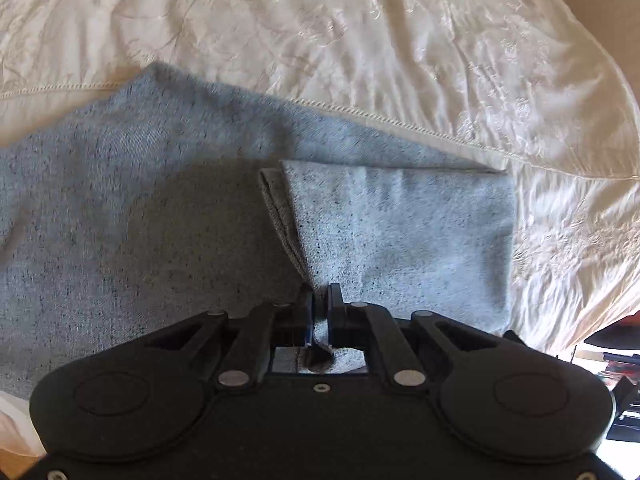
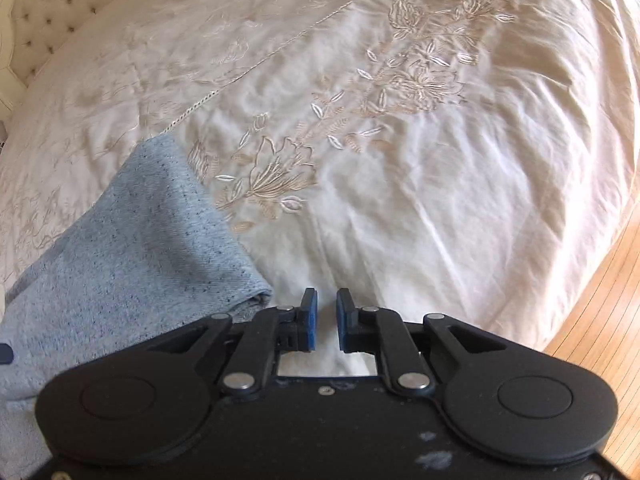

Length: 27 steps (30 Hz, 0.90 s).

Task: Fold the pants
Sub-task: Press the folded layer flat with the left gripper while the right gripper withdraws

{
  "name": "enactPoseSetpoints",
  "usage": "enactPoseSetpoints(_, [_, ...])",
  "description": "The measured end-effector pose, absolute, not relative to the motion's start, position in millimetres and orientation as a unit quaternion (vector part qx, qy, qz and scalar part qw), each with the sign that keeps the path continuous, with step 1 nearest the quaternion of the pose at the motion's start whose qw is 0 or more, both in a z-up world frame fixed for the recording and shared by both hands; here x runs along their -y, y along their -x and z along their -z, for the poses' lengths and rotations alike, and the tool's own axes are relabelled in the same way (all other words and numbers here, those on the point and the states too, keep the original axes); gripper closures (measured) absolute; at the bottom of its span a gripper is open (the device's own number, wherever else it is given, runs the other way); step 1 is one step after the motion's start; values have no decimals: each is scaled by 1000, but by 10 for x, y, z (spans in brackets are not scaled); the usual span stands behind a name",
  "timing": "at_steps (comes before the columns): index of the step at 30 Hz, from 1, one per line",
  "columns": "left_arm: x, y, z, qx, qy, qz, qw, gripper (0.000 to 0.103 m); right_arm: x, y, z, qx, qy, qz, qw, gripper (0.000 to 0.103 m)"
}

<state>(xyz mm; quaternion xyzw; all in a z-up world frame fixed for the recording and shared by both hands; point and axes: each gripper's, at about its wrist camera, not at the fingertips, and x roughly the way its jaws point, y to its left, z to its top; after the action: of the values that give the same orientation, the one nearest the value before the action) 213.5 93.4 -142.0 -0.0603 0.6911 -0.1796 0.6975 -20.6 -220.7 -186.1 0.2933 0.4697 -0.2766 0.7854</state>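
One pair of grey pants [image 1: 160, 200] lies on one bed [image 1: 400, 60] with one embroidered cream bedspread [image 2: 400, 160]; two grippers, left gripper [image 1: 320, 300] and right gripper [image 2: 326, 312].

- The pants [image 1: 140, 208] run off the left edge, past the left gripper [image 1: 320, 300].
- Dark things [image 1: 616, 364] right of it are too blurry to tell.

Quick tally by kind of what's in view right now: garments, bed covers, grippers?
Grey pants: 1
Cream embroidered bedspread: 1
Grippers: 2 (left gripper pinching the pants fabric, right gripper with nothing between its fingers)
Total: 4
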Motion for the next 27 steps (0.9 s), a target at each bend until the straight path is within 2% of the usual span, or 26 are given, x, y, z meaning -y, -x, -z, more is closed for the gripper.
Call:
enactPoseSetpoints(5, [-1065,-2014,1588,-704,14,144,695,93,2165,169,1607,-456,-258,251,814,91])
enactPoseSetpoints(12, [-899,-1911,1135,-624,-17,165,763,93,1901,-461,1408,-454,-217,152,851,90])
enactPoseSetpoints(19, [-515,-1762,1402,-640,-21,173,748,89,1952,-1216,1781,-522,-169,101,830,91])
enactPoseSetpoints(22, [-546,-1681,1687,-664,-33,145,733,88,2101,-1370,1991,-554,-174,99,808,100])
enactPoseSetpoints(24, [-589,-1659,1721,-660,-26,137,738,87,2121,-1385,2002,-558,-171,87,808,101])
enactPoseSetpoints(25, [-612,-1661,1693,-660,-16,129,740,87,2105,-1373,1965,-557,-163,79,811,100])
enactPoseSetpoints(27, [-677,-1647,1594,-654,12,111,748,87,2066,-1283,1860,-548,-151,55,821,91])
